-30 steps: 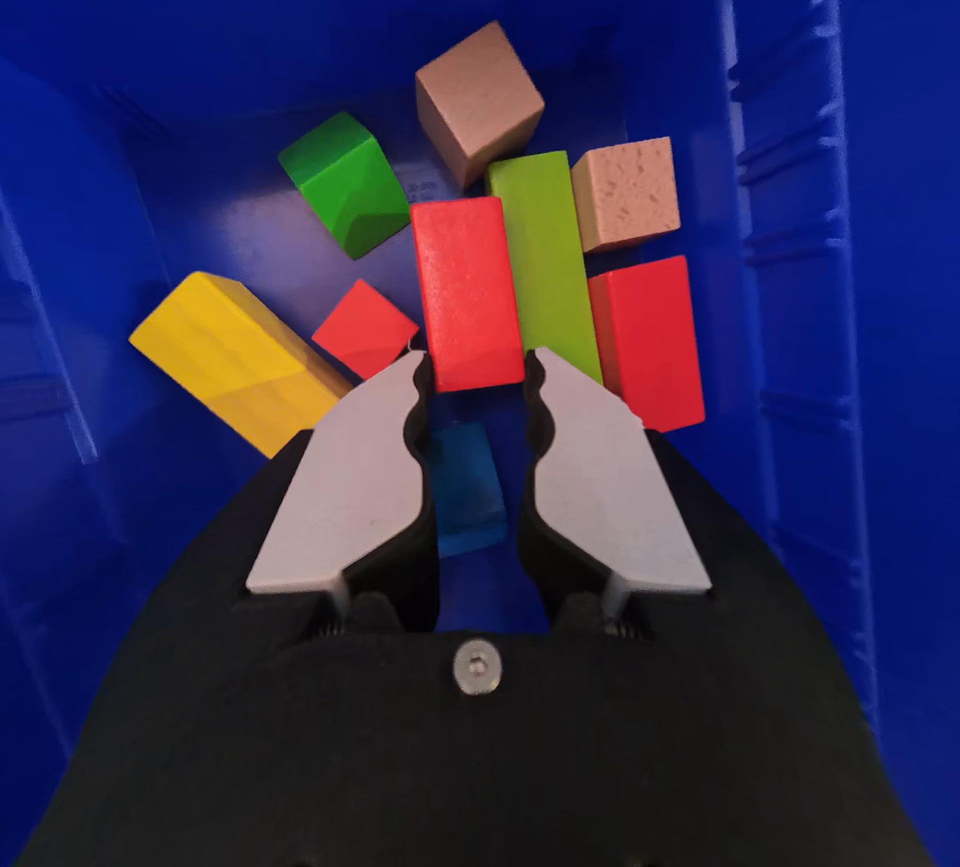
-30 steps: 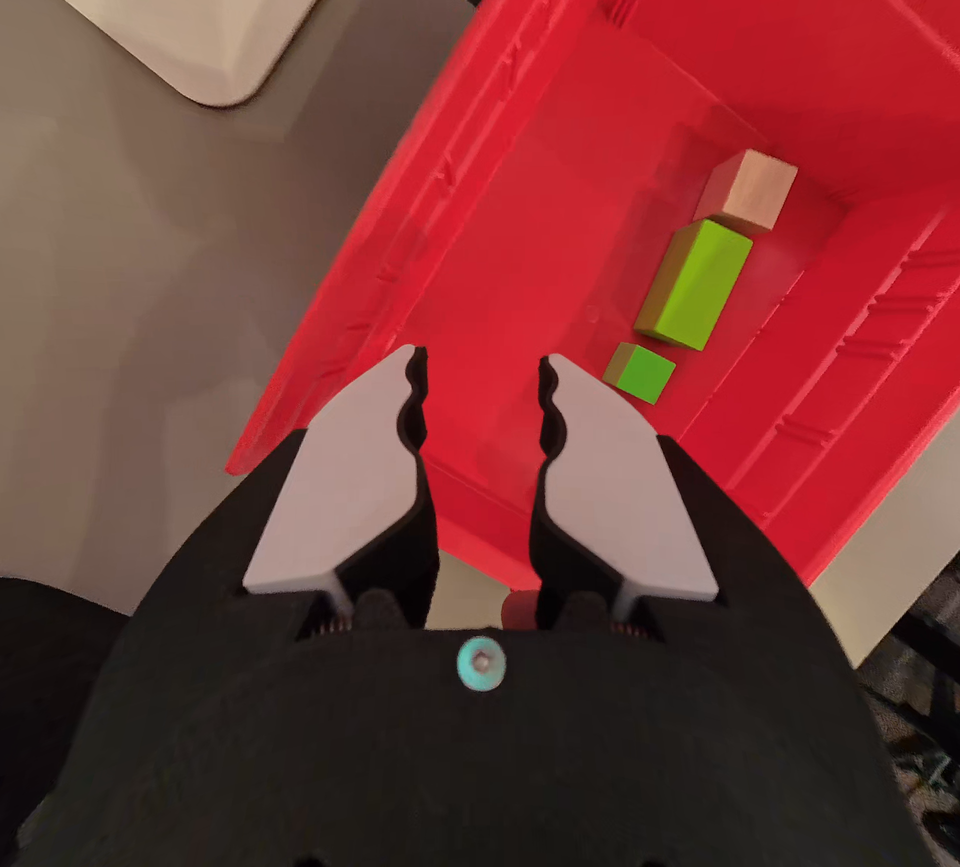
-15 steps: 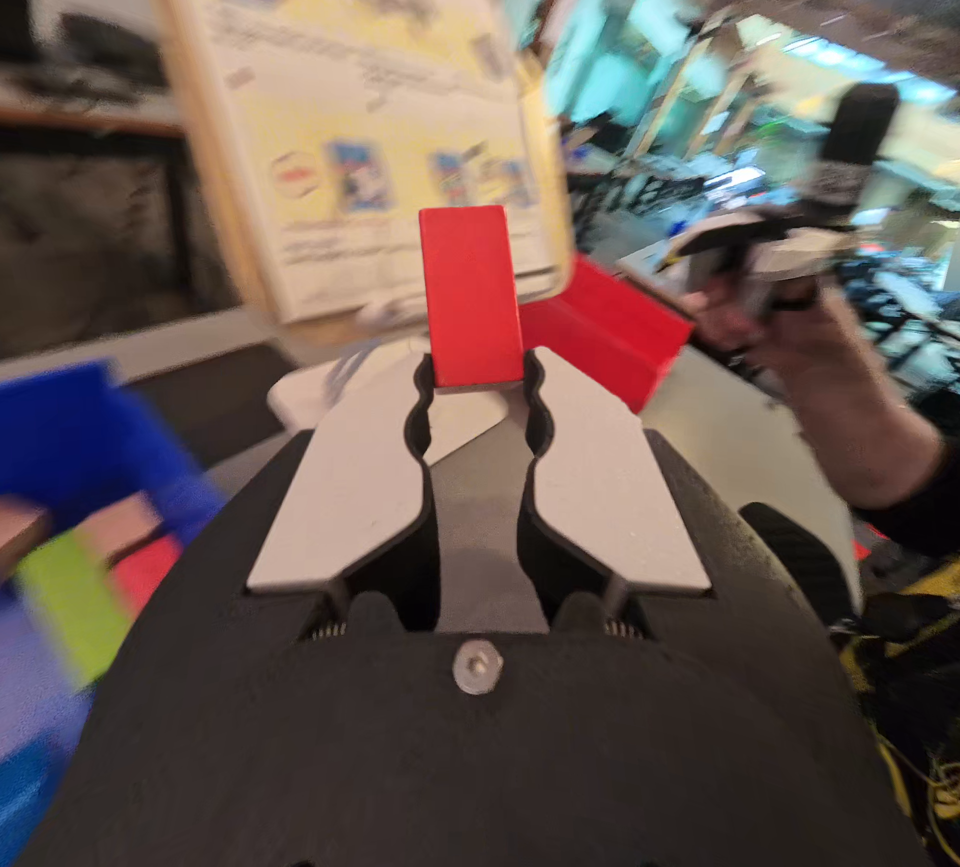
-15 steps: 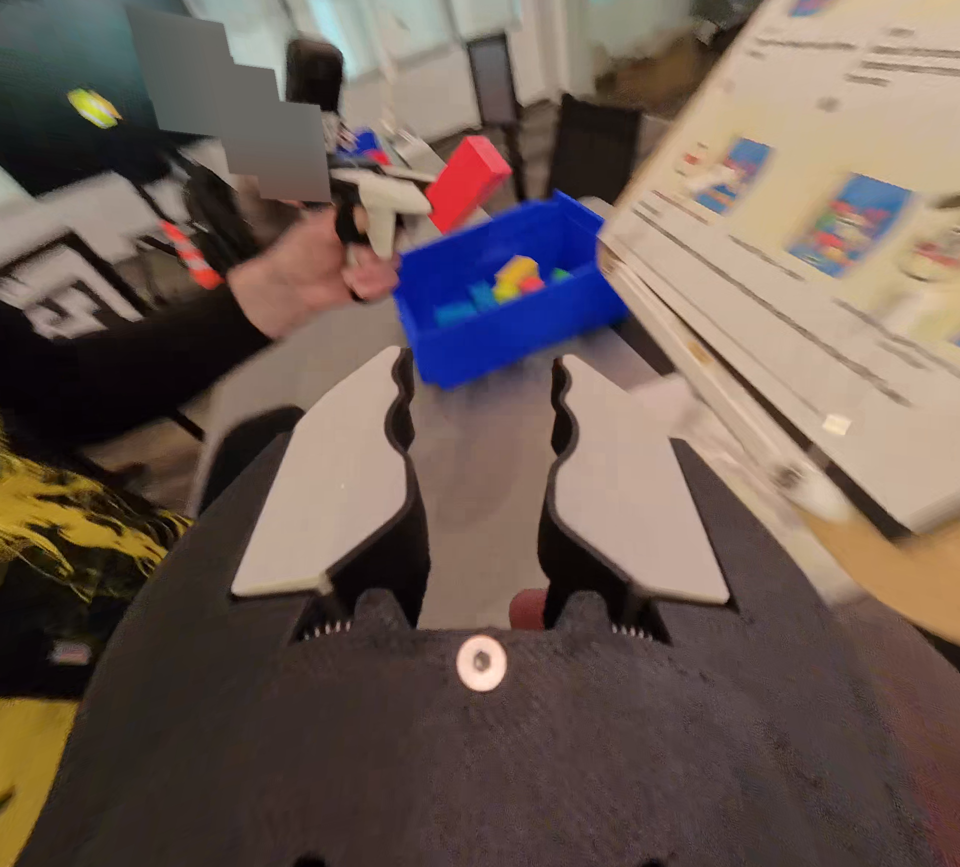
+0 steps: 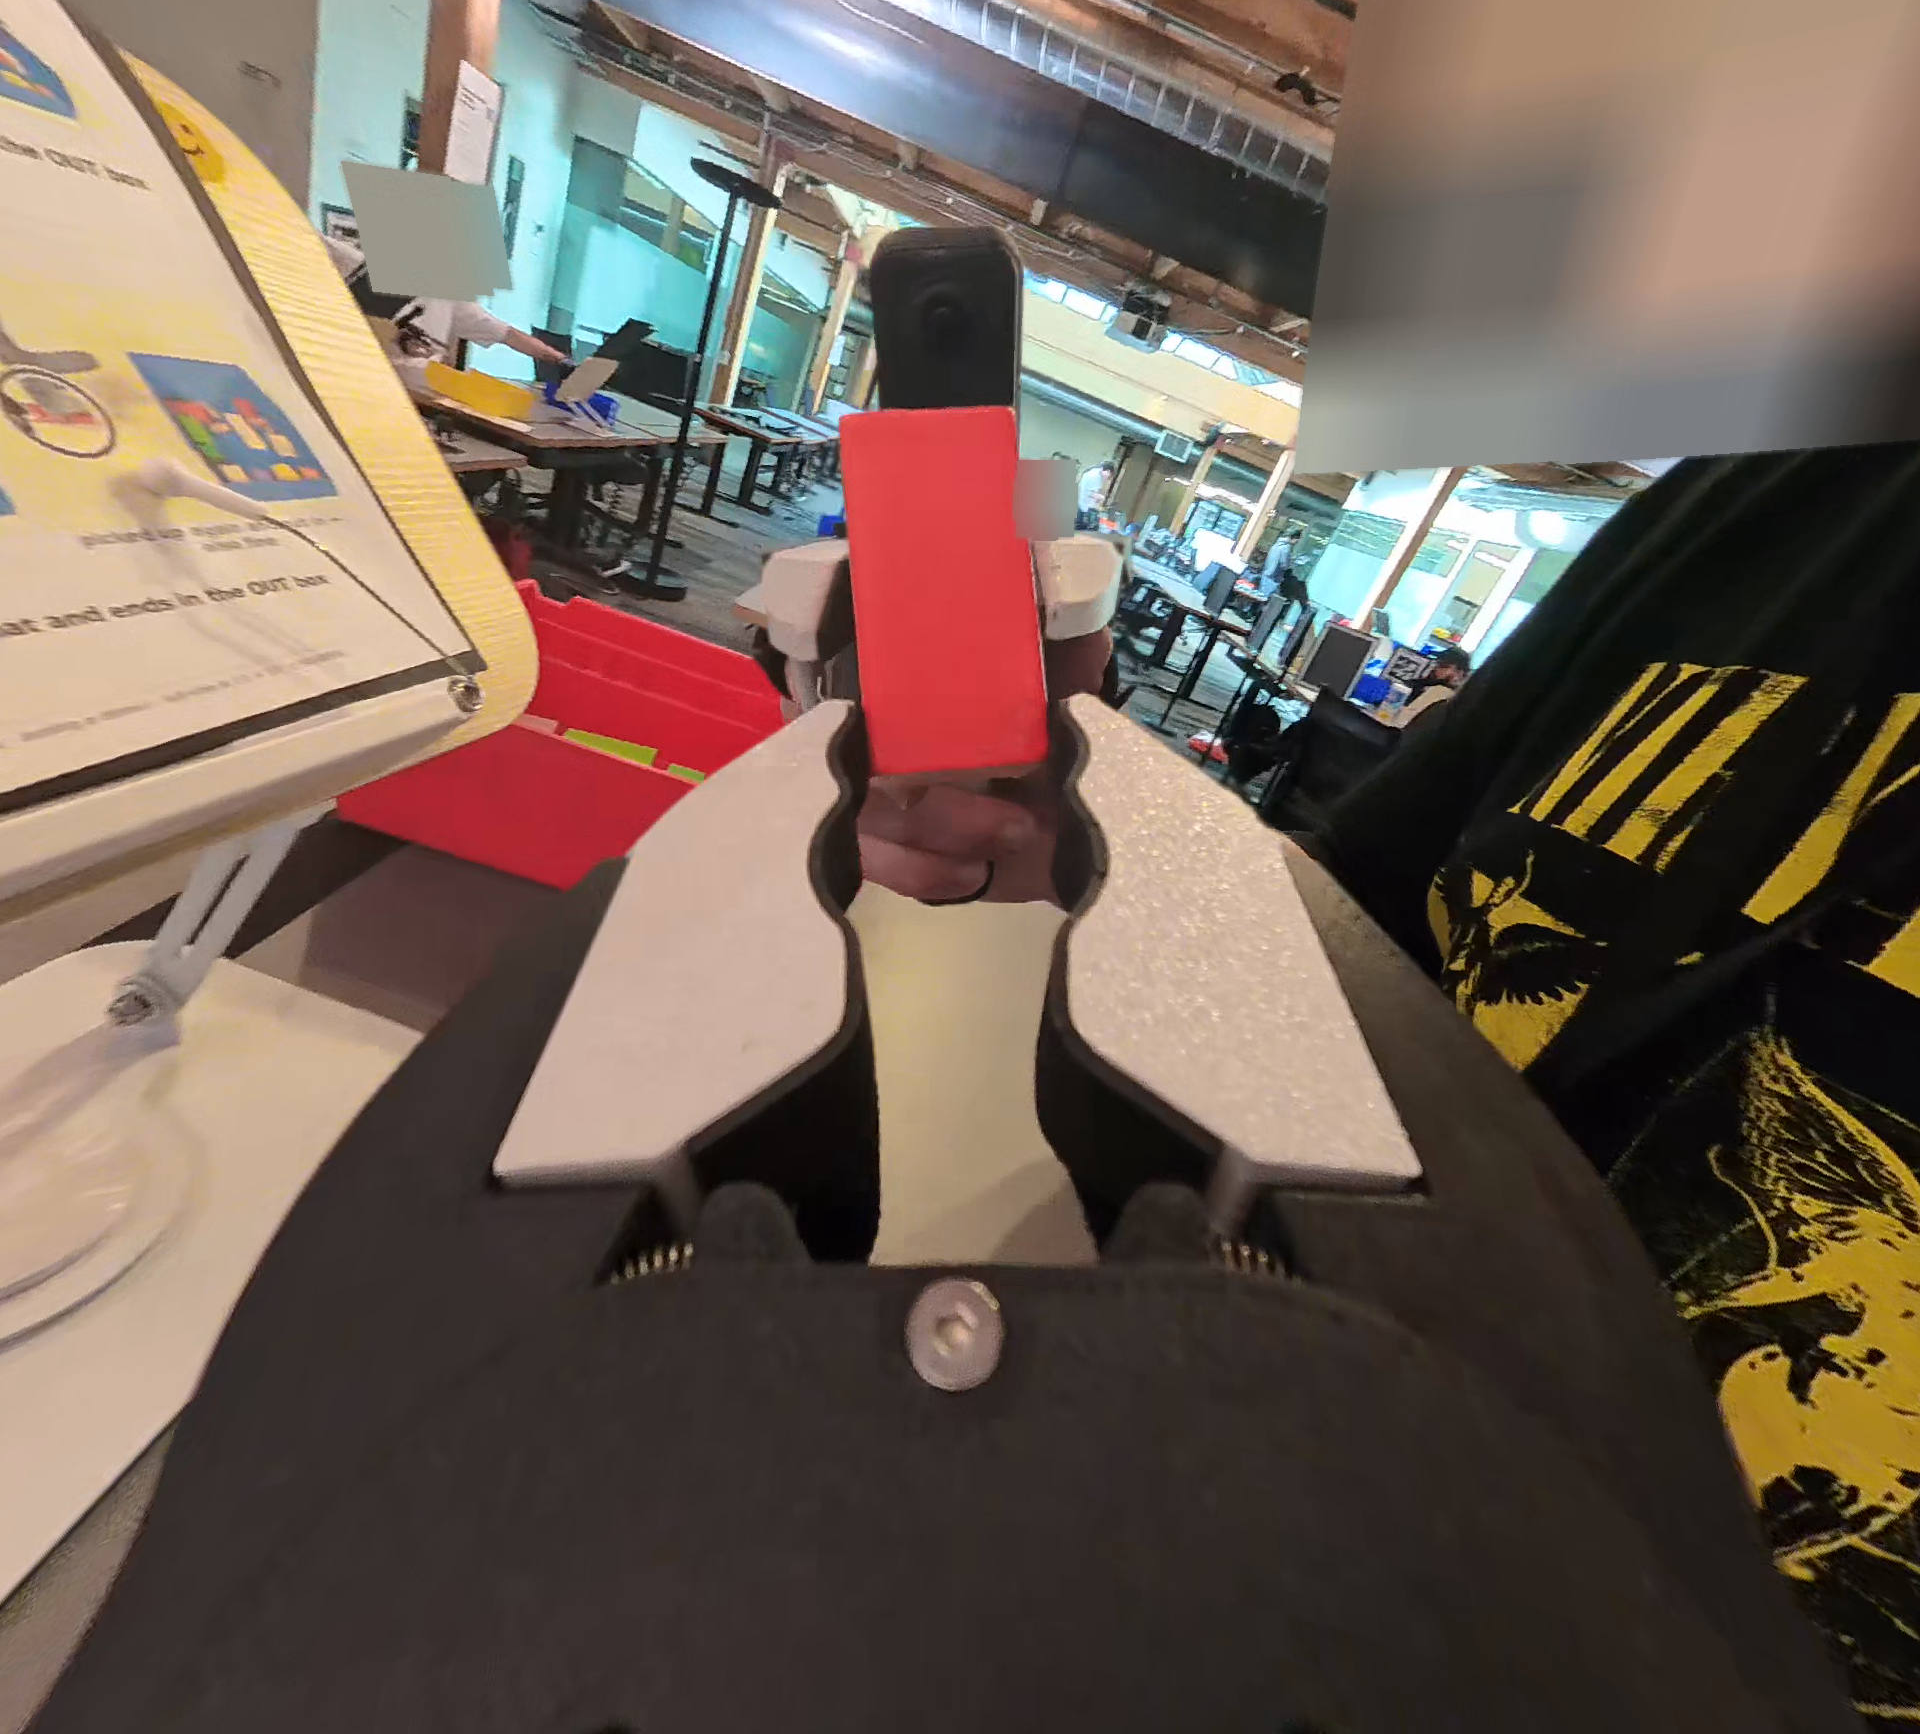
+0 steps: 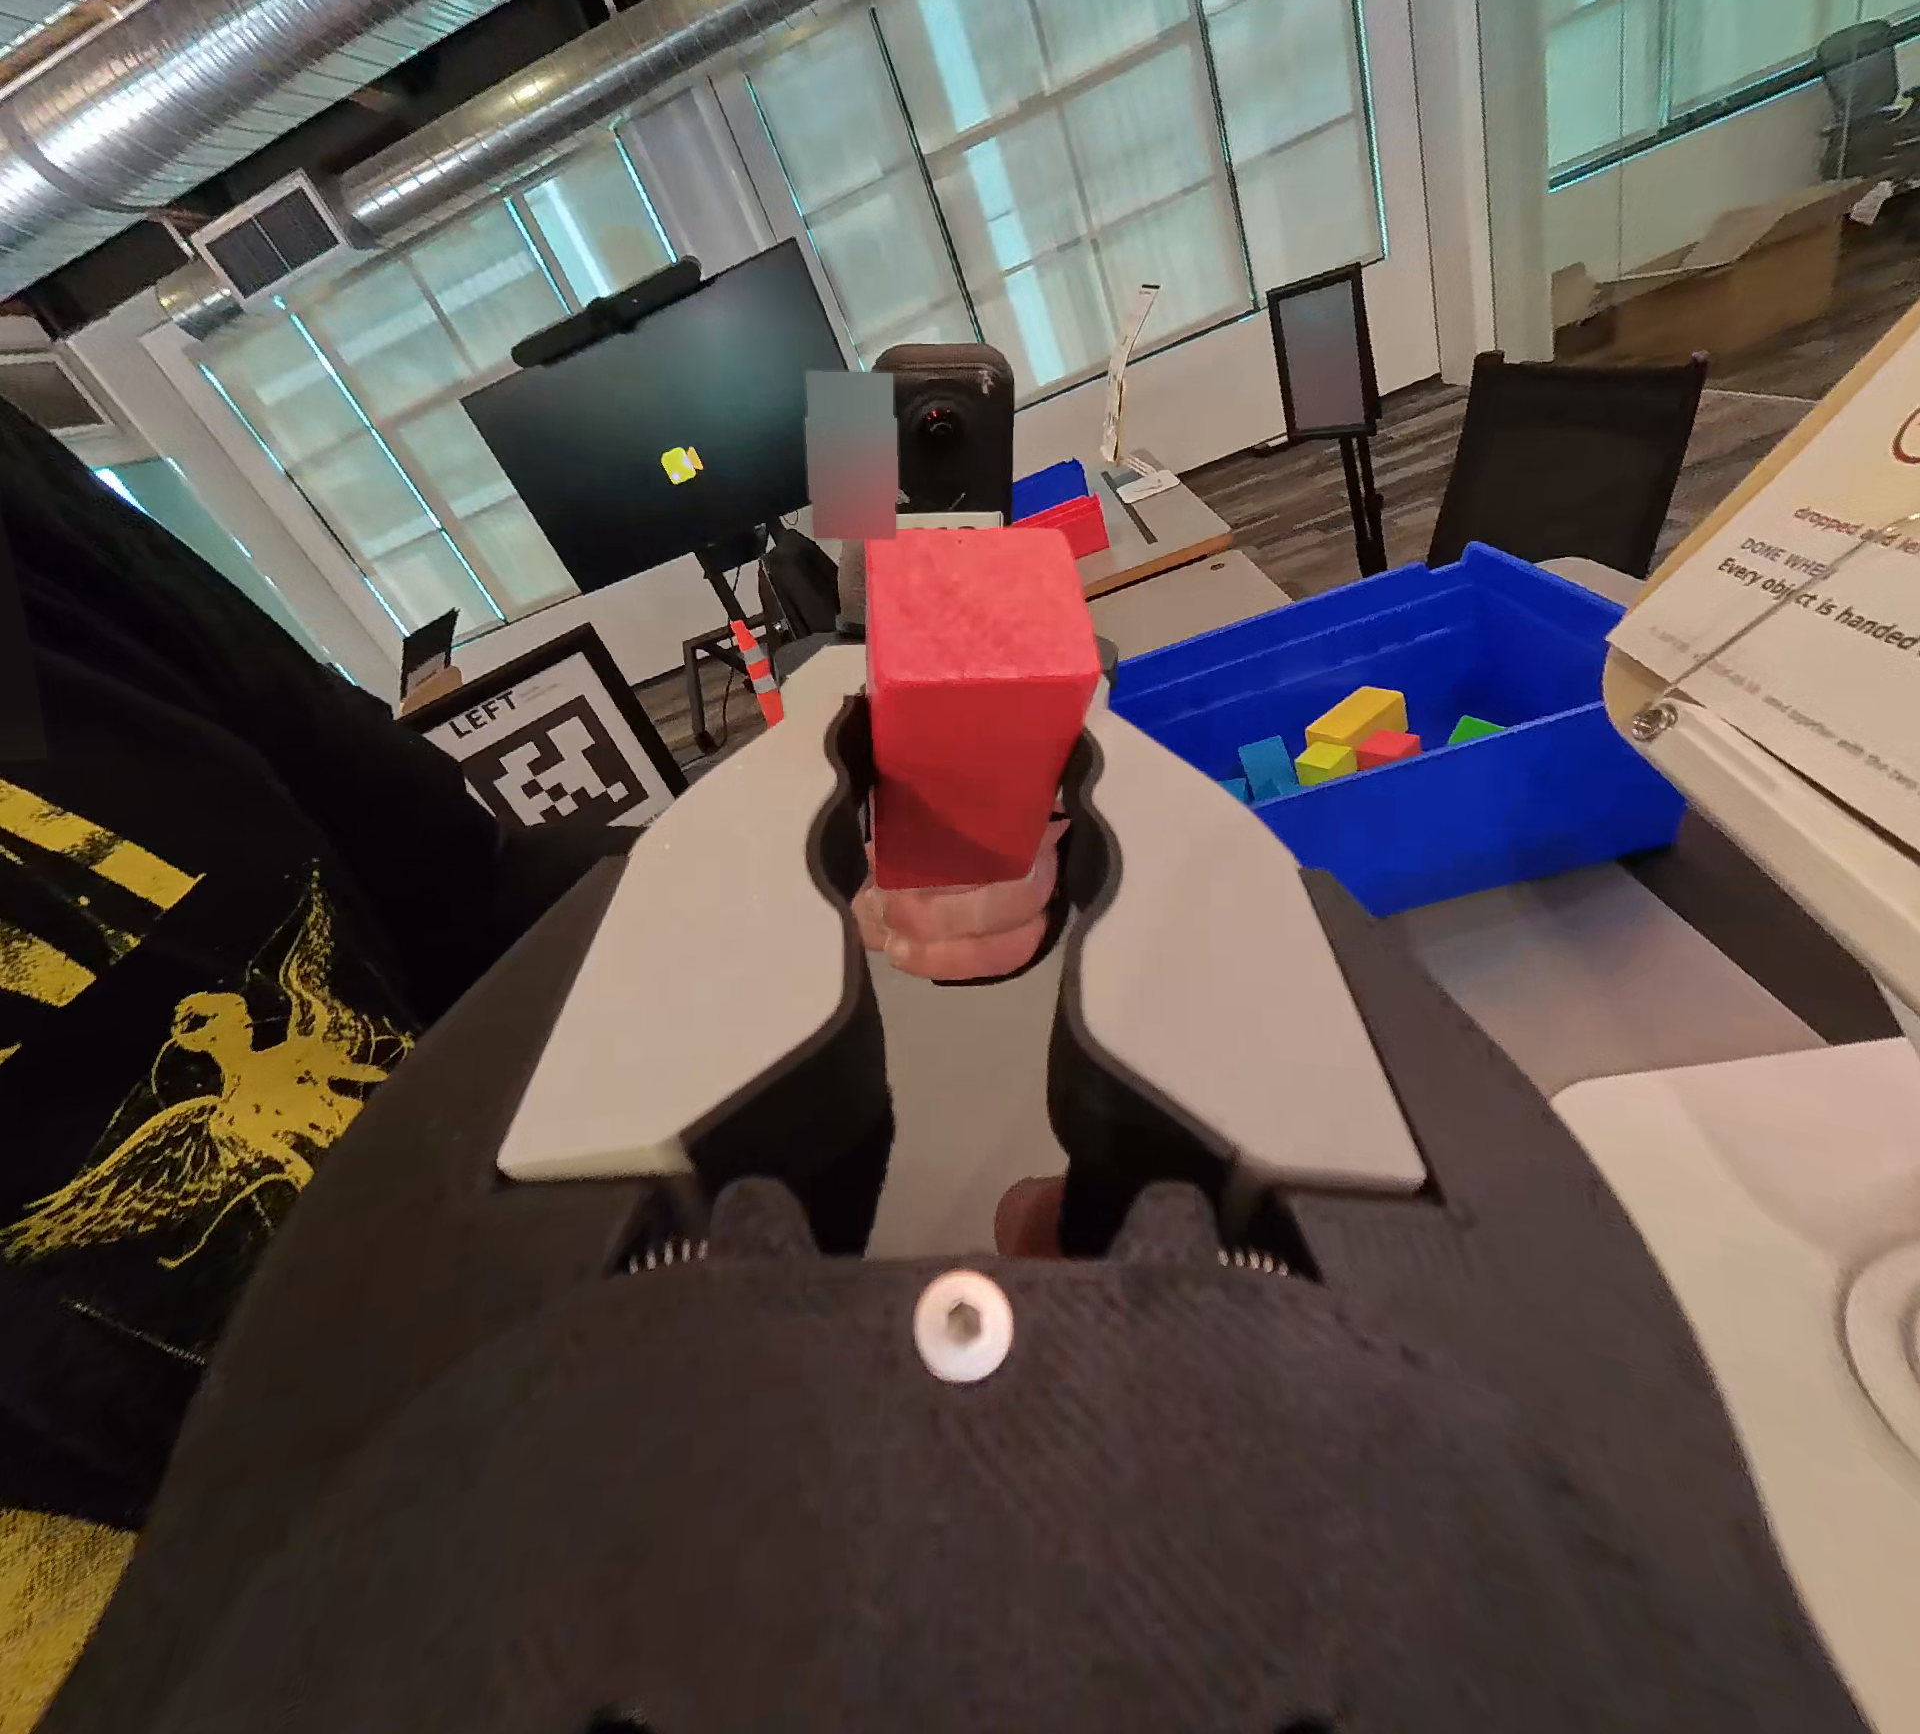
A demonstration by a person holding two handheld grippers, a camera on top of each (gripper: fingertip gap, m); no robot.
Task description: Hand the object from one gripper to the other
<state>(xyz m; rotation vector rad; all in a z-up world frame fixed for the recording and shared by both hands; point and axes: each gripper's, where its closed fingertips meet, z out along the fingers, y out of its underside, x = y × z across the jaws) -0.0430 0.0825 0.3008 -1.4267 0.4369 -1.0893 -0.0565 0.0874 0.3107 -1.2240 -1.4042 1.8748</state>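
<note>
Both grippers have swung up from the bins to face each other: the left gripper [image 5: 954, 754] pinches one end of the red rectangular wooden block [image 5: 940, 593], the right gripper [image 6: 966, 775] now closes on the other; handover is midway

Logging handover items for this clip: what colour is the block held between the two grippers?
Red. The block shows best in the right wrist view.

I get bright daylight through the tall glass windows [image 6: 1091, 157] on my right feed; both feeds are sharp centrally, bowed at the edges, with distant background soft.
</note>
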